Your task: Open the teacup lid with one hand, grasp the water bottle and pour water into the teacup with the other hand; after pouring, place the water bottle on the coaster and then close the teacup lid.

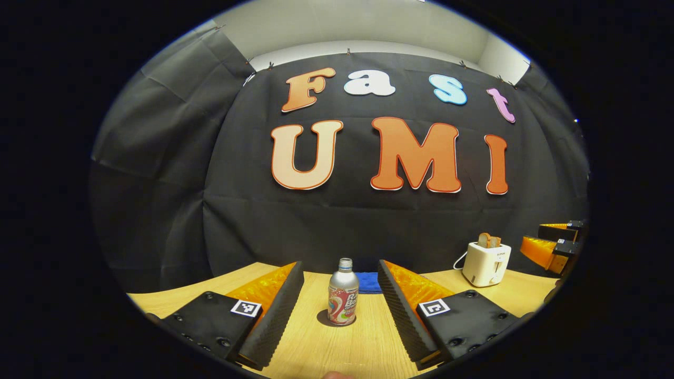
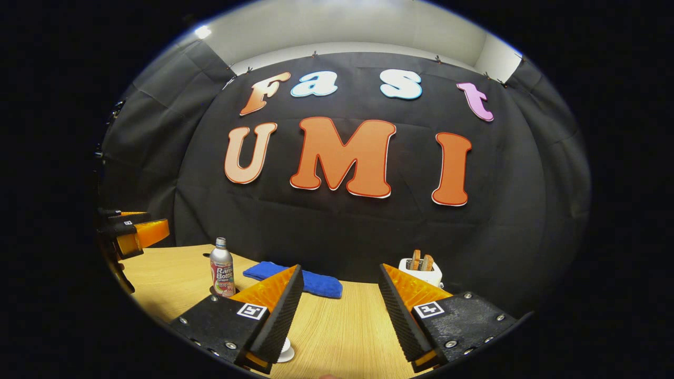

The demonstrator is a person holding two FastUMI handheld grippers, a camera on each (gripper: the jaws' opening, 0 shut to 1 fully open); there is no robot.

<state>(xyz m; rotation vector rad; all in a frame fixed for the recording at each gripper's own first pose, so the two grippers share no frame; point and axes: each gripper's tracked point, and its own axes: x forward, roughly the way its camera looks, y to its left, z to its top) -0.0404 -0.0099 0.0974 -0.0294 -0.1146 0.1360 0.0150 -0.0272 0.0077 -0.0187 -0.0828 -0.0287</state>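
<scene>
A: Left gripper [image 1: 340, 295]?
B: Fingers spread wide, empty. The water bottle [image 1: 343, 298] stands upright on the counter [image 1: 326, 347] between them, farther ahead, untouched, on a dark round coaster [image 1: 324, 319].
A: Behind it?
B: A blue cloth [image 1: 368, 282], then a white toaster [image 1: 486, 263] off to the right.
A: Right gripper [image 2: 341, 295]?
B: Also open, holding nothing. A white object [image 2: 286, 350] peeks by its left finger; I can't identify it.
</scene>
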